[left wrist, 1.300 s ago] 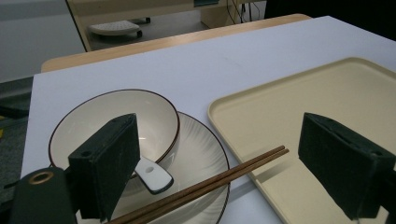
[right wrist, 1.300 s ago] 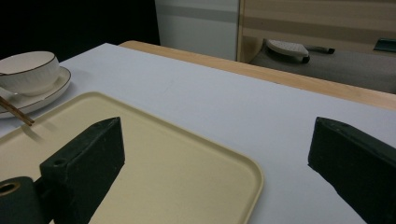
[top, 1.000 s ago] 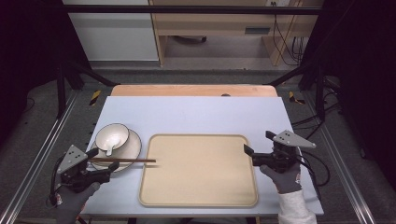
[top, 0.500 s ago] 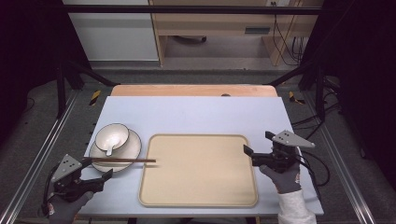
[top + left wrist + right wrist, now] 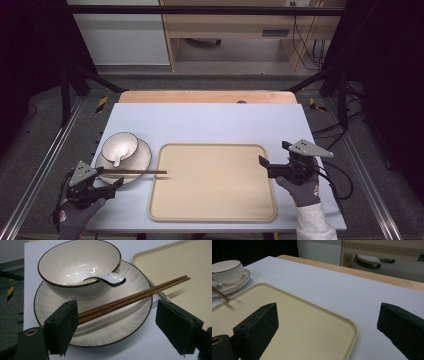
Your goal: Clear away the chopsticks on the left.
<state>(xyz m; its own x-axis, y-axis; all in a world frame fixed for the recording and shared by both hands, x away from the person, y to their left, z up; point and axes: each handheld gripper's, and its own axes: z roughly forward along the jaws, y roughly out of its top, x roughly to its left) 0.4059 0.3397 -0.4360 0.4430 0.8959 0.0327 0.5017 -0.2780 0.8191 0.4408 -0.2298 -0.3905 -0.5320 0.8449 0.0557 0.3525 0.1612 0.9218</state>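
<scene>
A pair of brown chopsticks (image 5: 137,172) lies across the front rim of a white plate (image 5: 142,155), its tips over the edge of the beige tray (image 5: 215,185). On the plate stands a white bowl (image 5: 120,145) with a white spoon (image 5: 116,159) in it. My left gripper (image 5: 111,176) is at the chopsticks' near end. In the left gripper view the chopsticks (image 5: 140,293) run between the jaws, close by the left one and well apart from the right one. The left gripper (image 5: 117,315) has just been closing a little but stands open. My right gripper (image 5: 274,159) hovers open at the tray's right edge.
The table's light blue top (image 5: 210,122) ends in a wooden strip (image 5: 205,96) at the far edge. Metal frame rails run along both sides of the table. In the right gripper view the tray (image 5: 299,322) lies bare between the jaws.
The left gripper has dropped lower toward the table at the chopsticks' near end. The chopsticks, bowl, plate and right gripper have stayed in place.
</scene>
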